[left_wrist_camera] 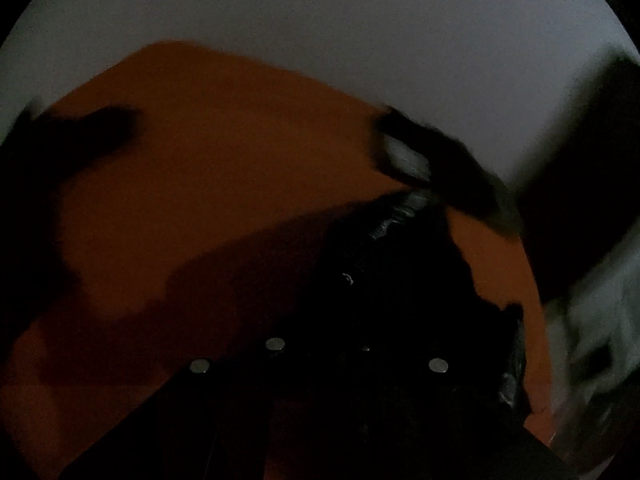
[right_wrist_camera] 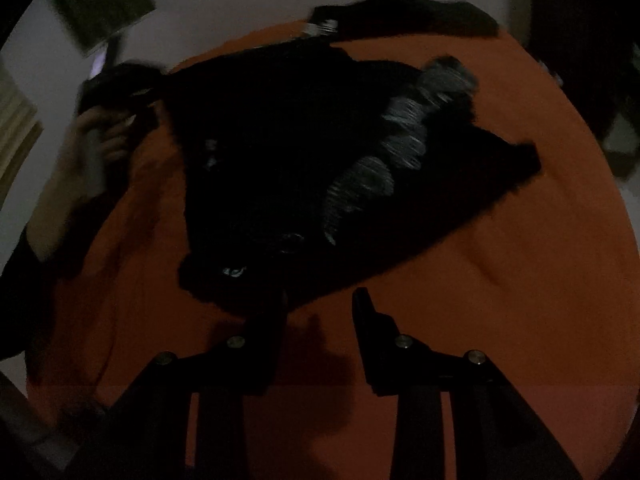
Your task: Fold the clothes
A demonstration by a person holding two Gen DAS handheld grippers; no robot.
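Dimly lit, a black garment point(right_wrist_camera: 280, 152) with pale grey printed patches lies spread on an orange-red table point(right_wrist_camera: 500, 280), seen from the right wrist camera. Its body covers the middle of the tabletop, a sleeve point(right_wrist_camera: 404, 20) reaching along the far edge, and its near hem lies just ahead of the right gripper point(right_wrist_camera: 320, 300). That gripper's two dark fingers stand apart with bare tabletop showing between them, and grip nothing; the left fingertip point(right_wrist_camera: 276, 308) overlaps the garment's near edge in this view, though contact cannot be told.

At the far left of the same view, a person's hand point(right_wrist_camera: 108, 132) holds the left gripper at the garment's corner, where the cloth is bunched.

From the left wrist camera, dark cloth point(left_wrist_camera: 380, 280) is heaped over the left gripper point(left_wrist_camera: 320, 360), whose fingers are lost in shadow; whether they are closed on the cloth cannot be told. Beyond it the tabletop point(left_wrist_camera: 220, 160) runs to a pale wall point(left_wrist_camera: 360, 20), and a grey-printed sleeve end point(left_wrist_camera: 408, 160) lies at the far right edge of the table.
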